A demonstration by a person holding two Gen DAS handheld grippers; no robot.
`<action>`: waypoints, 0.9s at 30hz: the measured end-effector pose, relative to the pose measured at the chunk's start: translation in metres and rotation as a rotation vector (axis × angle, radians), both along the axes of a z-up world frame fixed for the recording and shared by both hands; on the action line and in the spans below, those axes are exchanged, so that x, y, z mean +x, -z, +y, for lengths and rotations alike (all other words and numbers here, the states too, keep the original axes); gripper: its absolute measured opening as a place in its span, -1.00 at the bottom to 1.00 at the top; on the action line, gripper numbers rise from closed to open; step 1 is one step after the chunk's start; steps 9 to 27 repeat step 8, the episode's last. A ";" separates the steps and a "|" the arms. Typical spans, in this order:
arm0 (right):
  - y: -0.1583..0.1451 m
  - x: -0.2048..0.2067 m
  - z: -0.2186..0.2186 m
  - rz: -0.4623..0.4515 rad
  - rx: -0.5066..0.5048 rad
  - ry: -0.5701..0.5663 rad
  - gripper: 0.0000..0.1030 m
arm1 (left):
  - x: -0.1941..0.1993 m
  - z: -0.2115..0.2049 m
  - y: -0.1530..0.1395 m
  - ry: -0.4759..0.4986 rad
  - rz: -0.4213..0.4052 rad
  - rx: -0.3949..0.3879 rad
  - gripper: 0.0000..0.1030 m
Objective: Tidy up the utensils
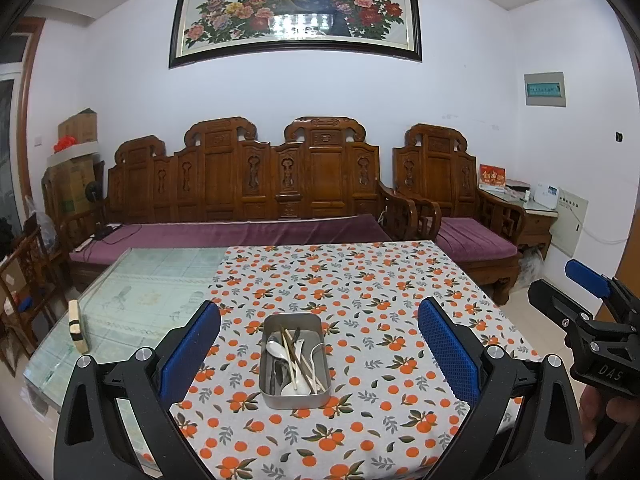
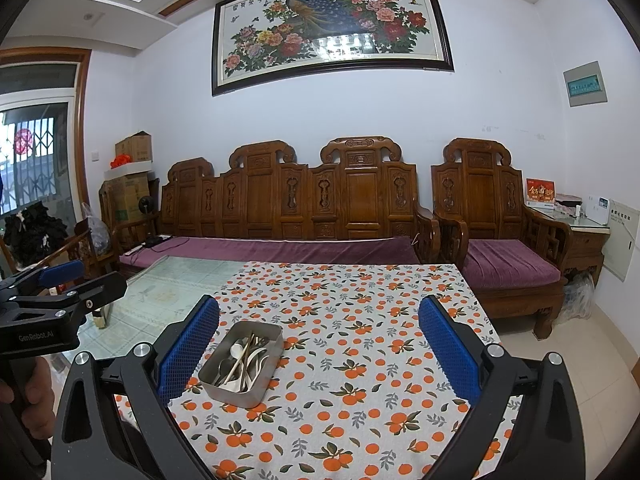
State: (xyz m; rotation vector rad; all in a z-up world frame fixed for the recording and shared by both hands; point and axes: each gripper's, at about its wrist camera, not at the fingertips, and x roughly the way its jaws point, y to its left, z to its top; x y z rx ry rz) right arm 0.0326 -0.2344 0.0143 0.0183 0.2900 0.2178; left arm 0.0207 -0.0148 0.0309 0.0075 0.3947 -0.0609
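A rectangular metal tin (image 1: 295,396) stands on the orange-patterned tablecloth (image 1: 360,292). It holds a jumble of metal spoons, white spoons and chopsticks (image 1: 294,356). My left gripper (image 1: 319,344) is open and empty, held above the table with the tin between its fingers in view. In the right wrist view the tin (image 2: 240,390) lies by the left finger. My right gripper (image 2: 319,346) is open and empty above the cloth. Each gripper shows at the edge of the other's view, the right one (image 1: 600,320) and the left one (image 2: 52,296).
The cloth covers the right part of a glass-topped table (image 1: 132,296). A small wooden block (image 1: 78,326) stands near the table's left edge. A carved wooden sofa (image 1: 248,184) and armchair (image 1: 448,184) with purple cushions stand behind the table.
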 end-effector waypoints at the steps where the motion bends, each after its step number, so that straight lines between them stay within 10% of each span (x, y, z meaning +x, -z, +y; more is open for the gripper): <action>1: 0.001 0.000 0.000 0.000 0.000 0.000 0.95 | 0.000 0.000 0.000 0.000 0.001 0.000 0.85; 27: 0.000 0.000 0.000 0.000 0.000 0.000 0.95 | -0.001 -0.002 0.001 0.001 -0.001 0.000 0.85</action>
